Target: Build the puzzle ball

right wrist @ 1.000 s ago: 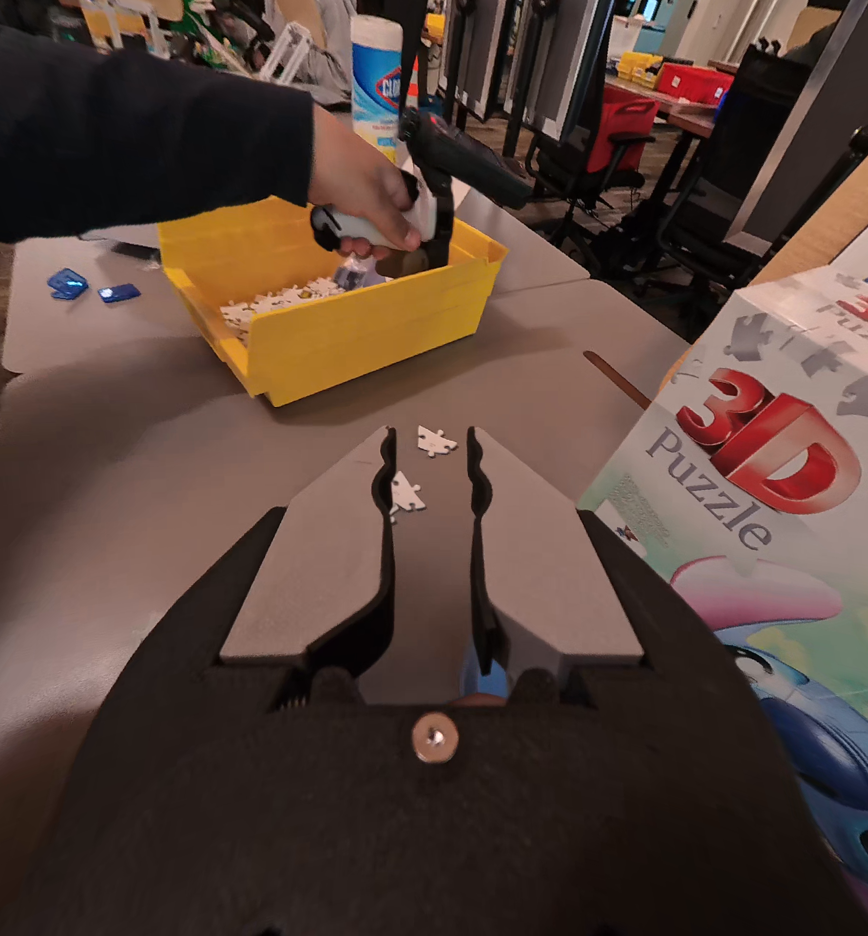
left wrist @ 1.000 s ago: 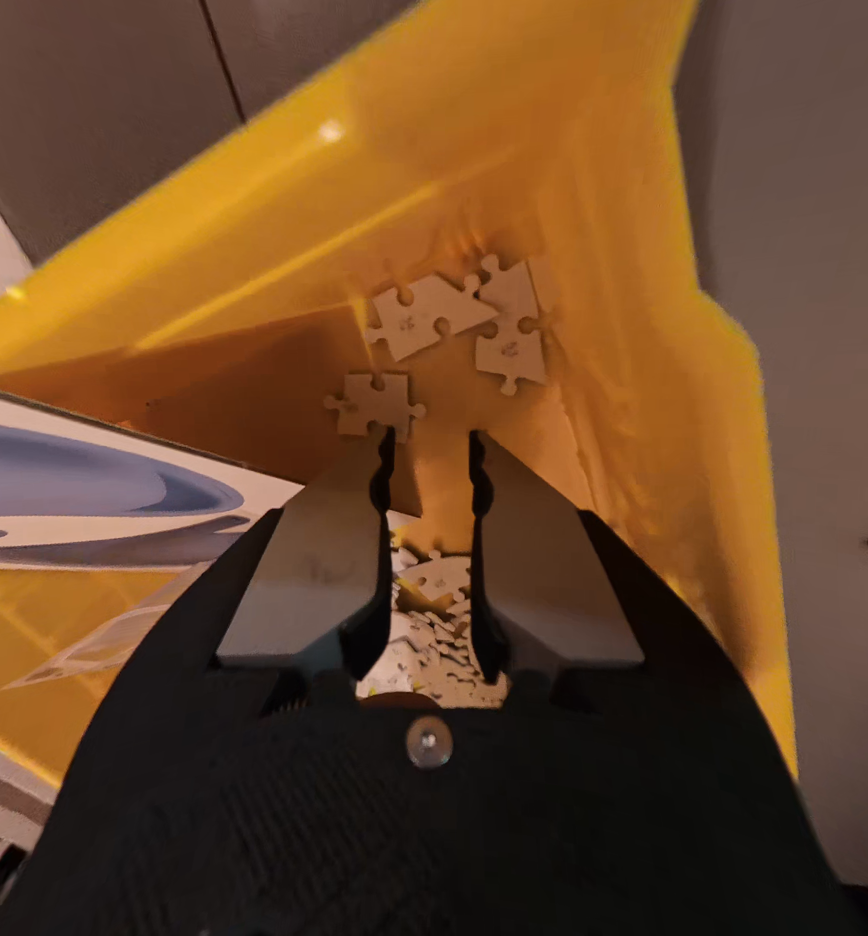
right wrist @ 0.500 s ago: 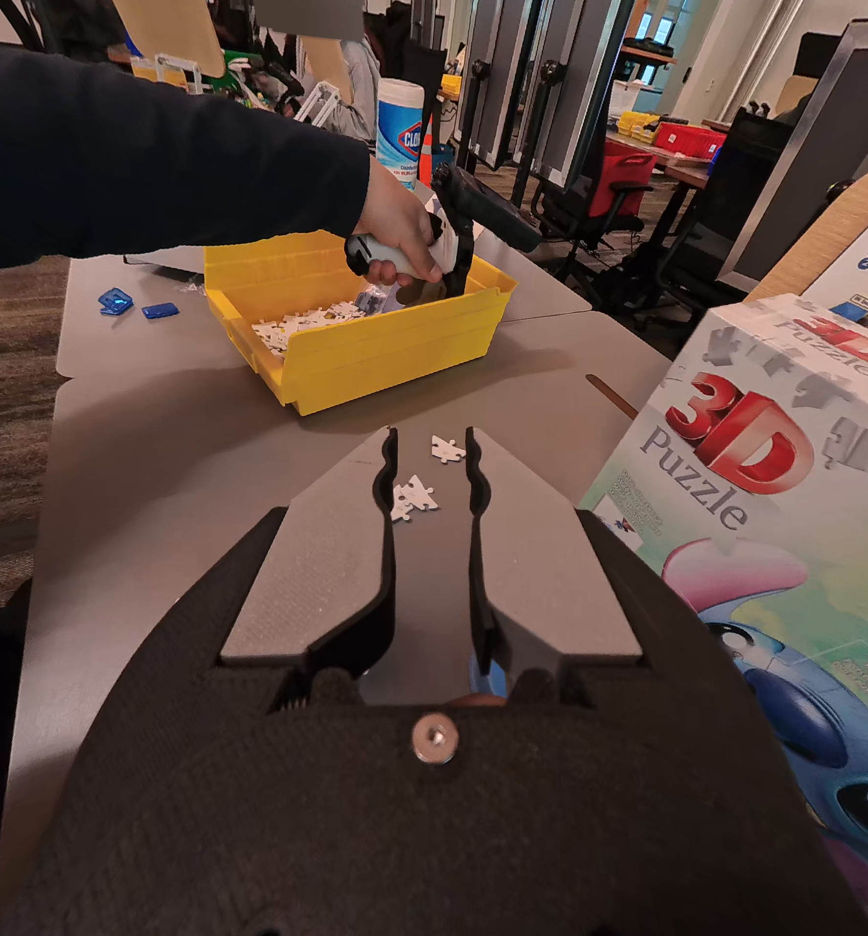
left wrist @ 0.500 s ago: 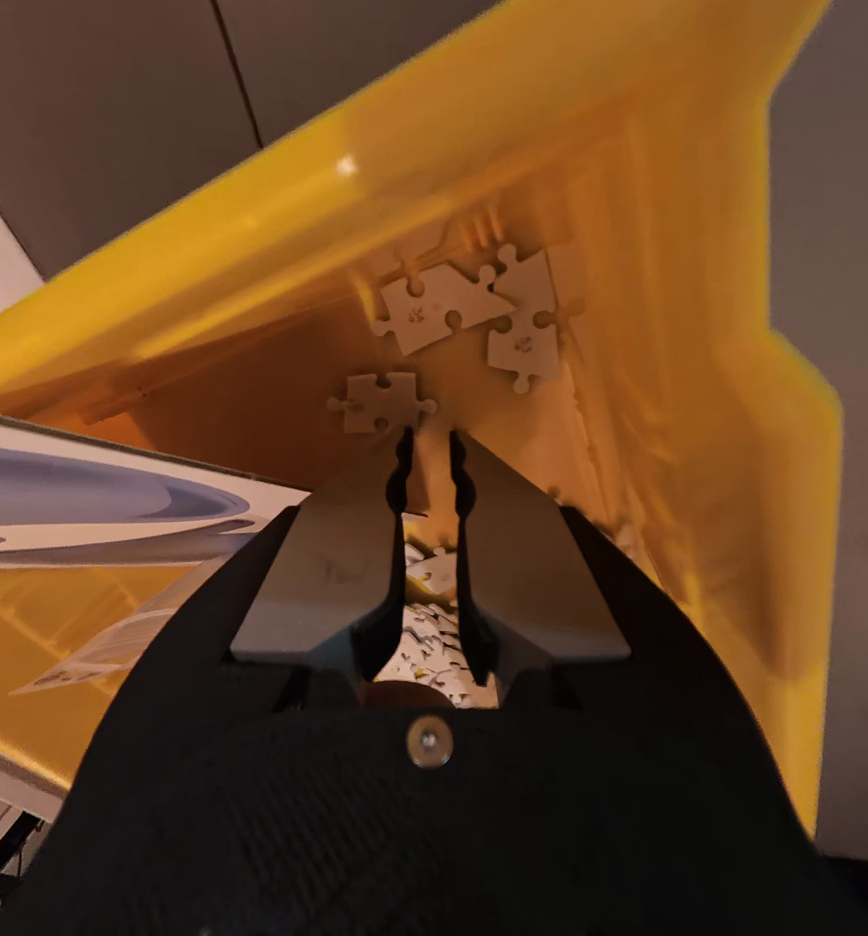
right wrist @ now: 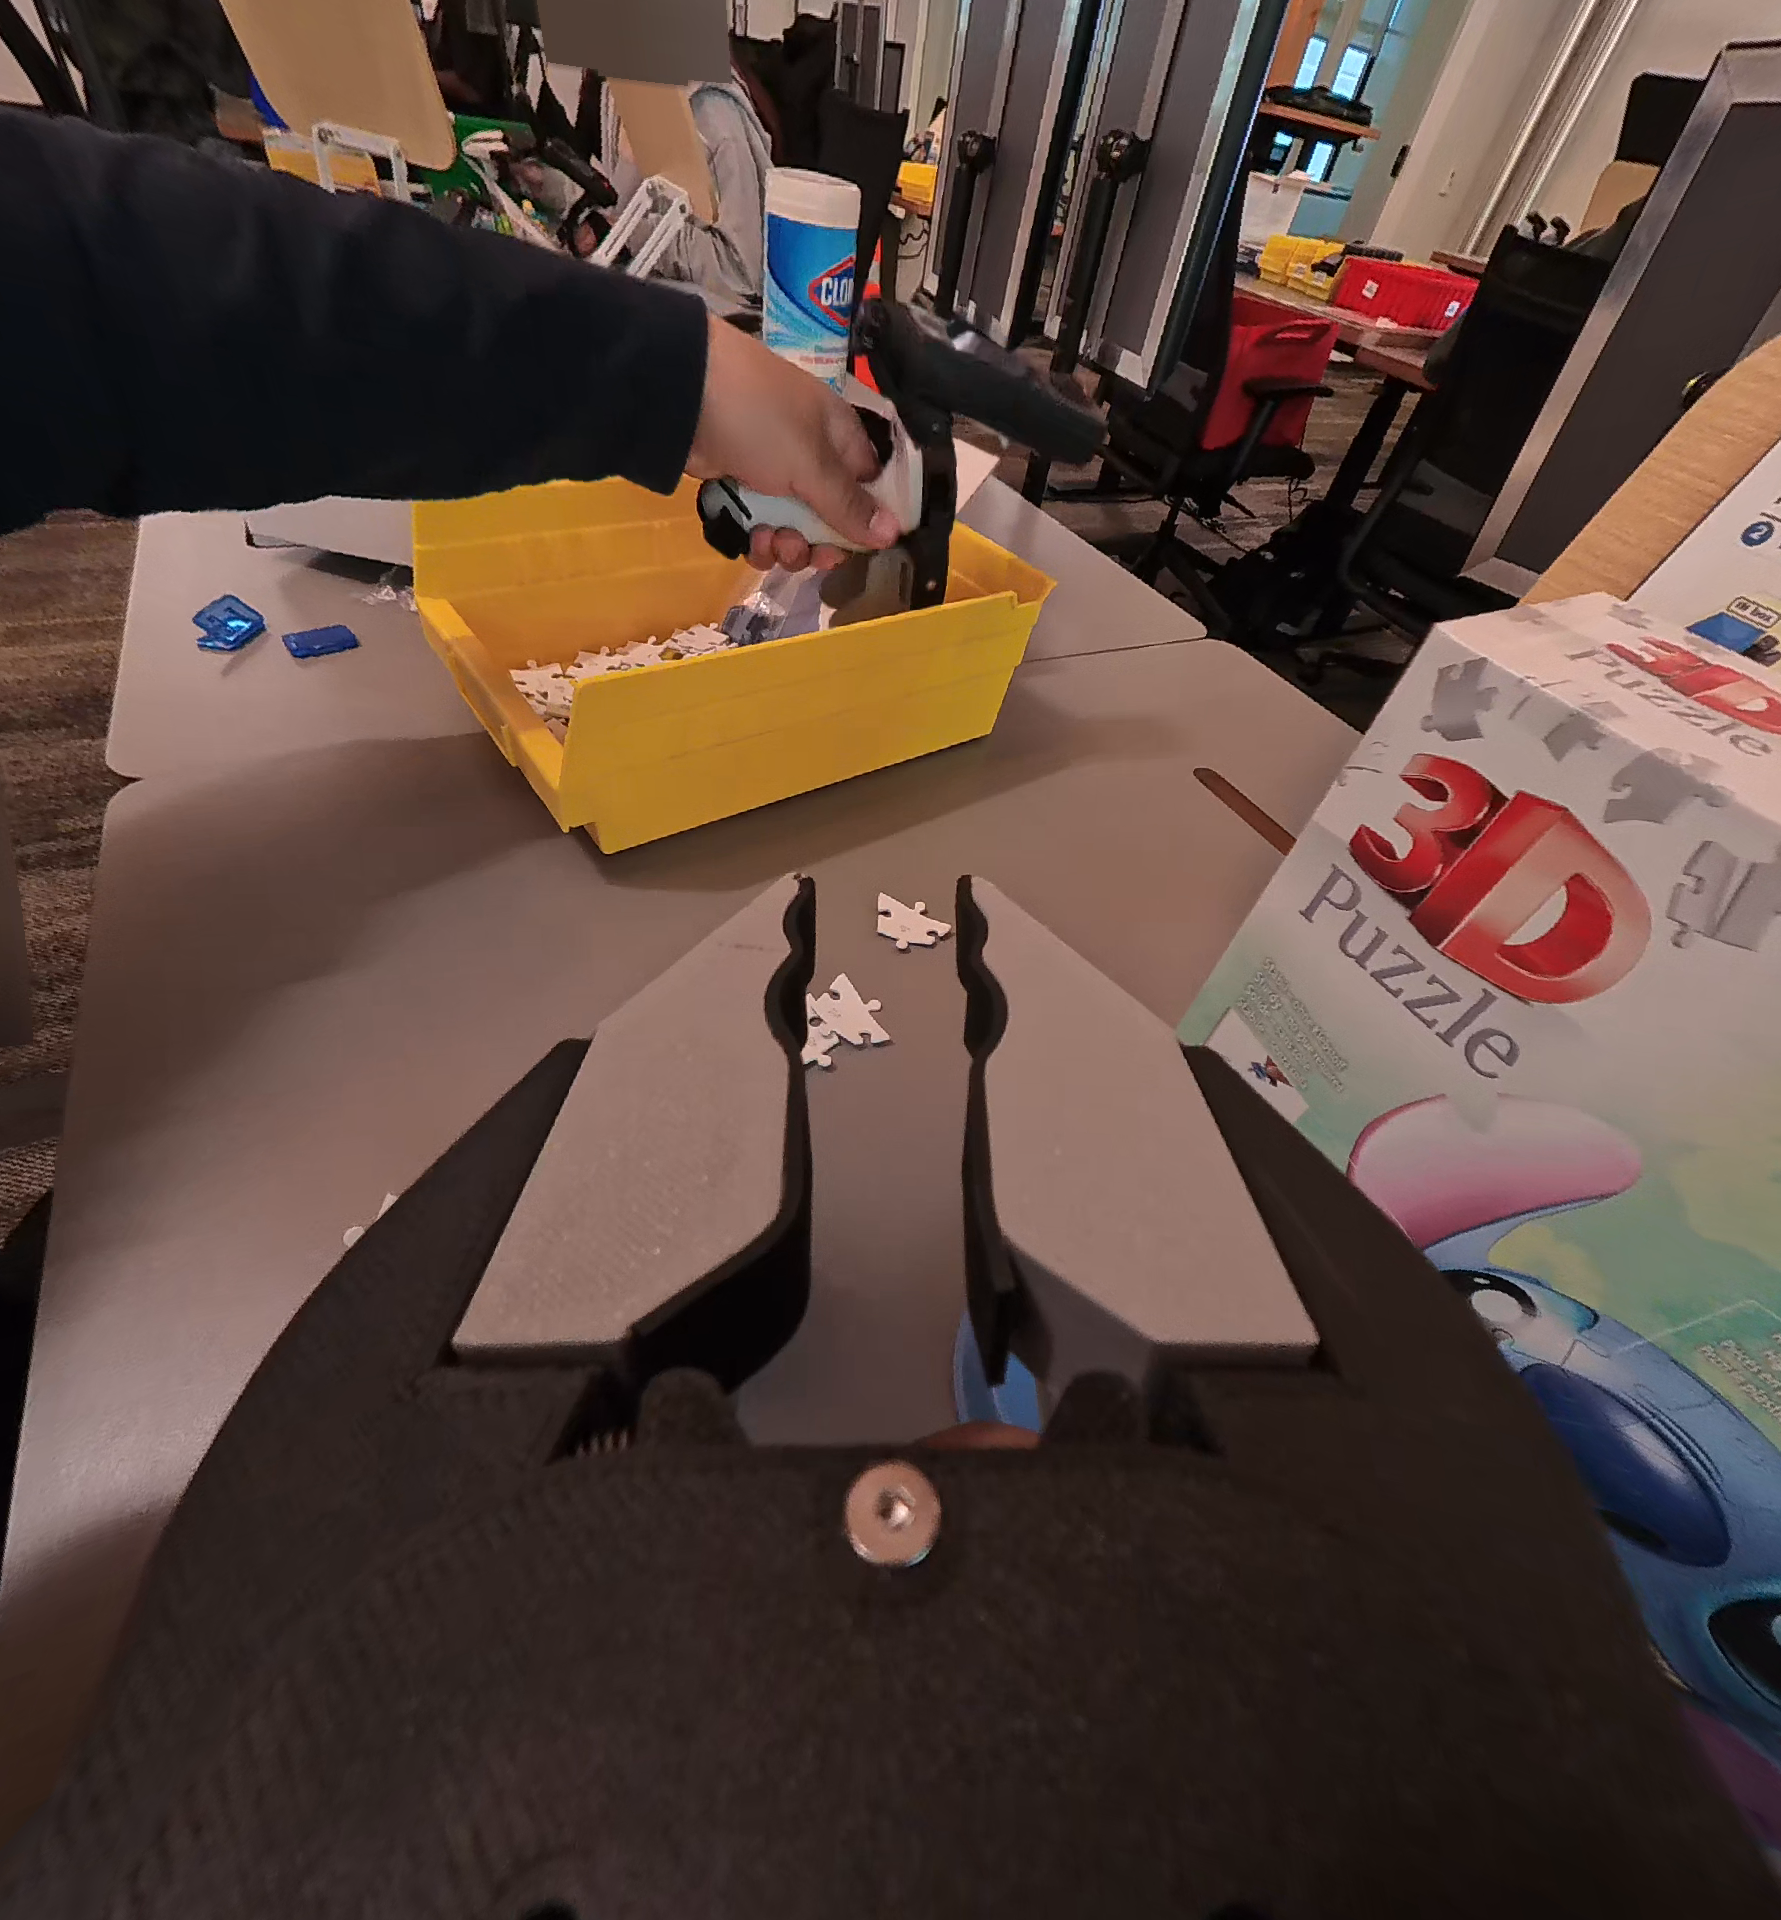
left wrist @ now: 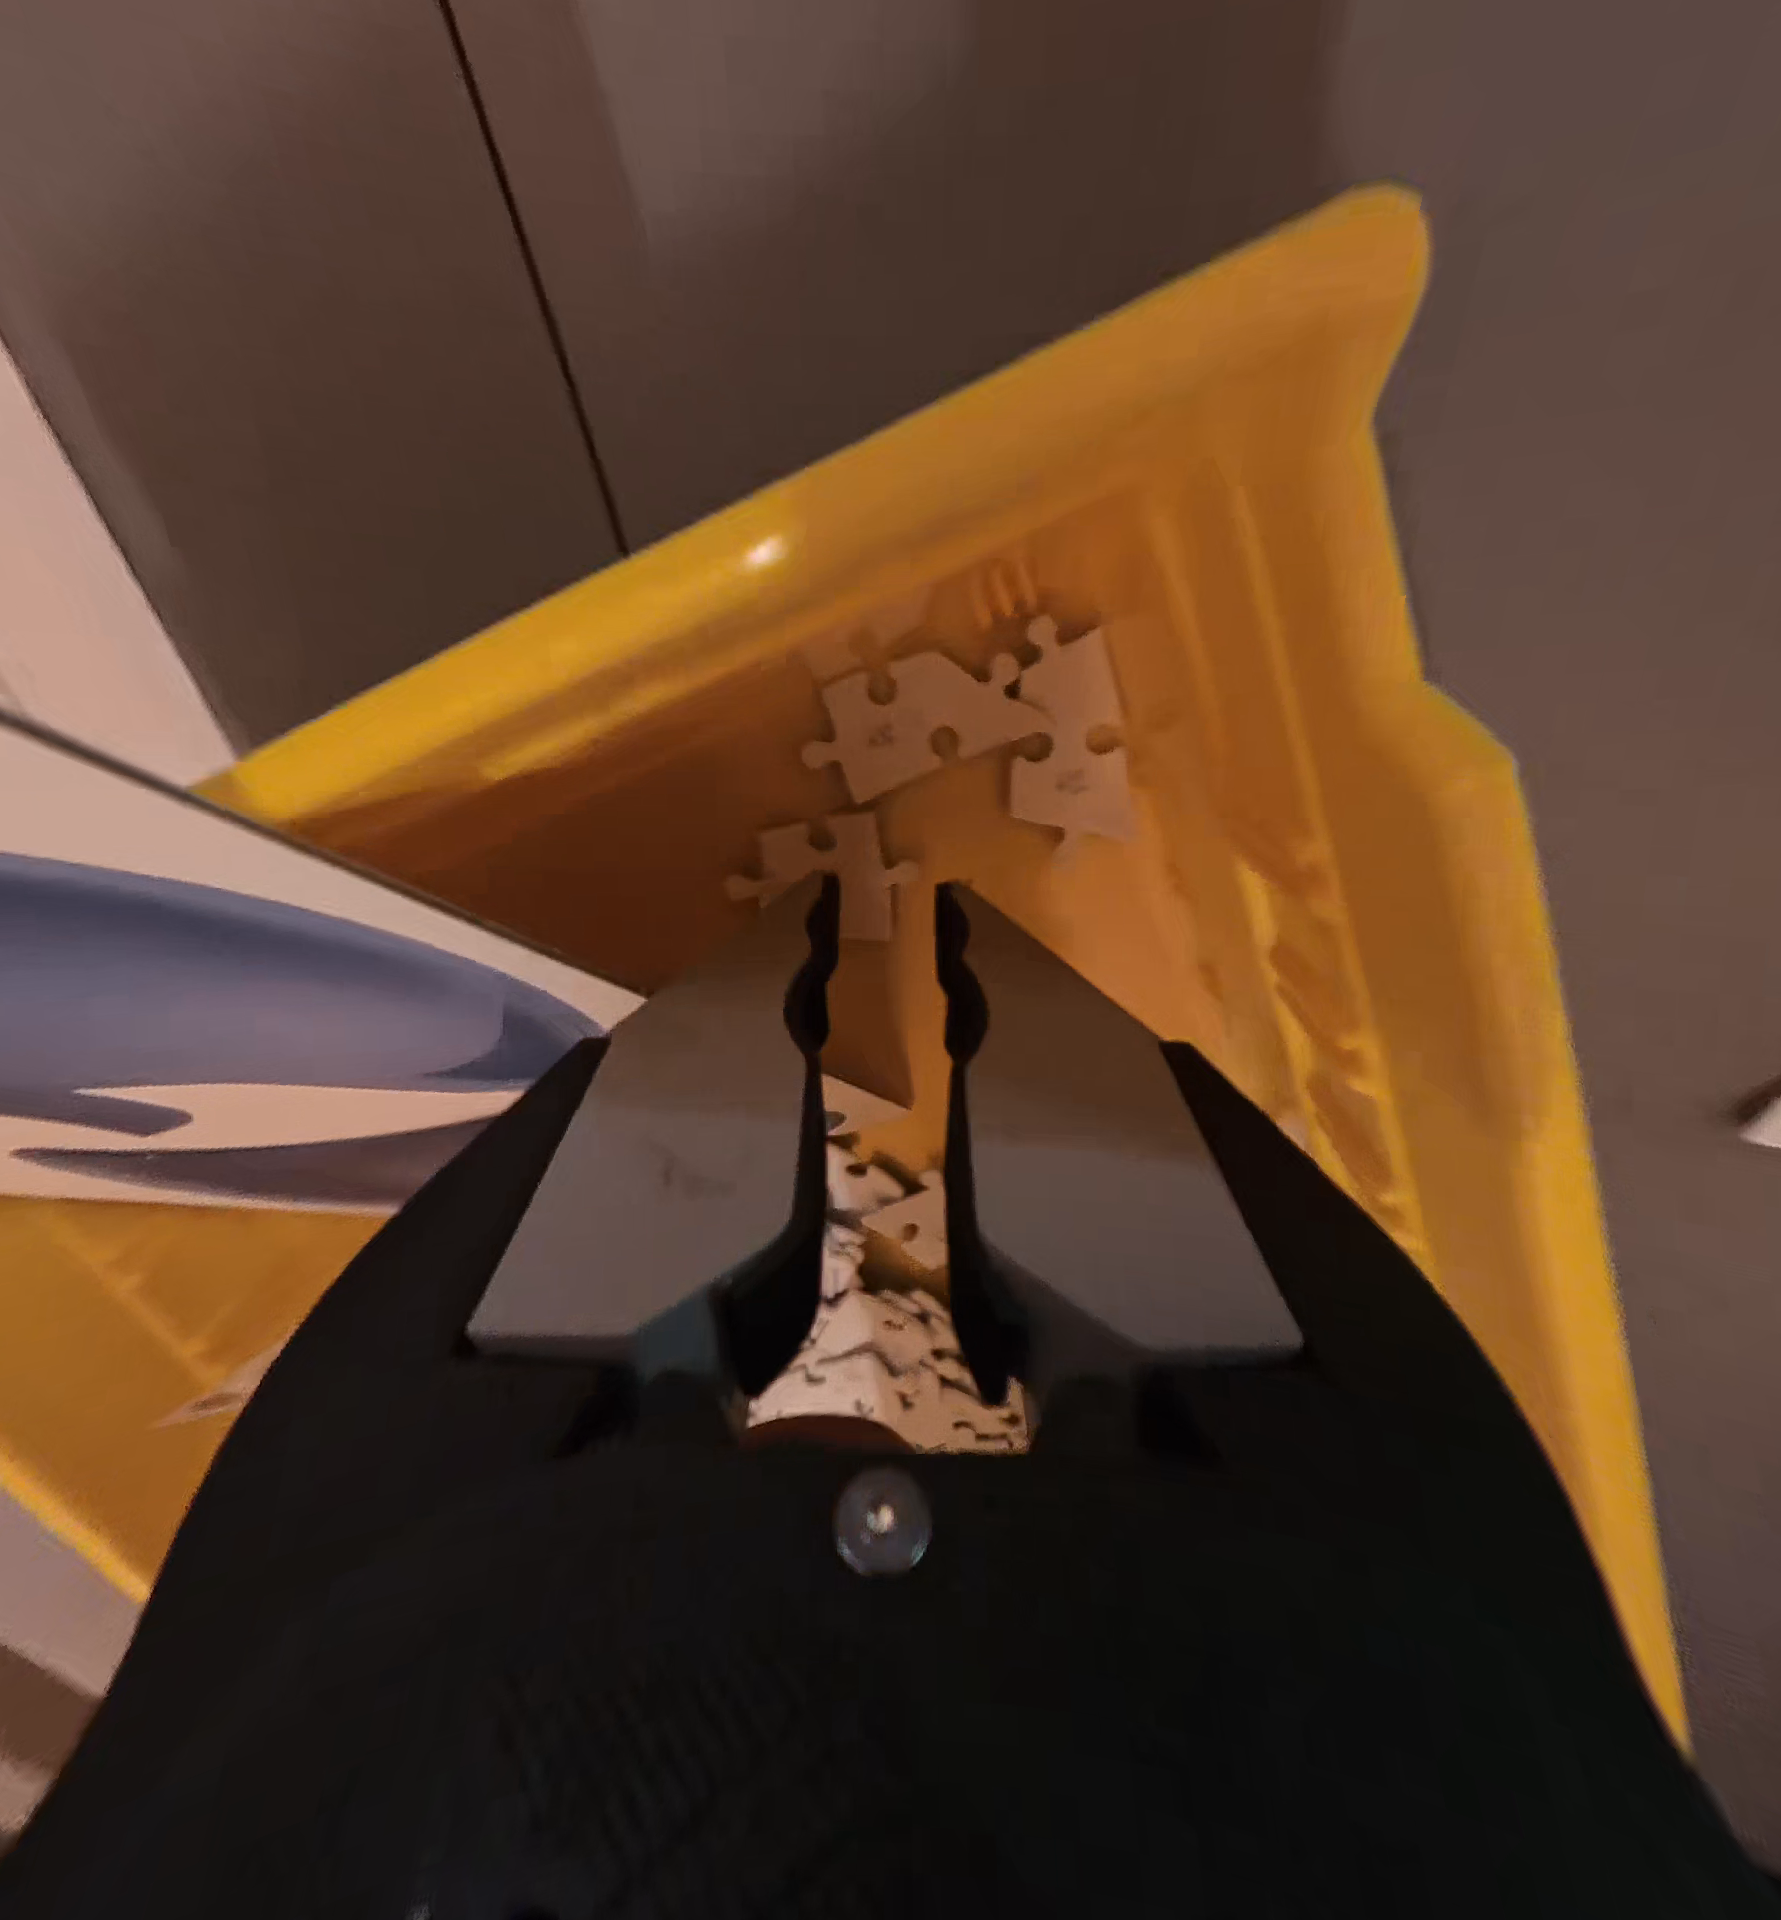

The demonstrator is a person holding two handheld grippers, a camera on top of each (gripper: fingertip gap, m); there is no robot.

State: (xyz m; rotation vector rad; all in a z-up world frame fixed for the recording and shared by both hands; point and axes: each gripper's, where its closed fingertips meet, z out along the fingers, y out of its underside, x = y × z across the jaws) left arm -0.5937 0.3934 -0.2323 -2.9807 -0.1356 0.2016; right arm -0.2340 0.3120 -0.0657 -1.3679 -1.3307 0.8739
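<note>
No ball visible anywhere, nothing joined as far as the views show, so the build reads as barely begun: judging by that, pieces are only being fetched and all of the assembly is left. Pieces sit in two places. Most are in the yellow bin [right wrist: 792, 727] at the far middle of the table [right wrist: 366, 914], a white heap [right wrist: 595, 670] along its left end; in the left wrist view three loose pieces lie in one inner corner, a single piece [left wrist: 829, 868] right at the fingertips and an overlapping pair [left wrist: 979, 722] behind it against the wall. The bin also holds a printed sheet [left wrist: 190, 1018] and what looks like a clear bag, blurred. Left gripper [left wrist: 886, 894] is down inside the bin, jaws narrowed to a slim gap, left tip touching or overlapping the single piece; I can't tell whether it is pinched or just beside the tip. The hand [right wrist: 798, 457] holds that gripper over the bin's right end. On the table near the bin's front, two spots of loose pieces: one piece [right wrist: 912, 920] and a small cluster [right wrist: 844, 1018], lying apart. Right gripper [right wrist: 886, 894] hovers over these, jaws parted, nothing between them. Puzzle box [right wrist: 1551, 1143] stands at the table's right edge. Two blue bits [right wrist: 273, 629] lie near the far left edge, well apart from the bin. A wipes tub [right wrist: 808, 275] stands behind the bin.
</note>
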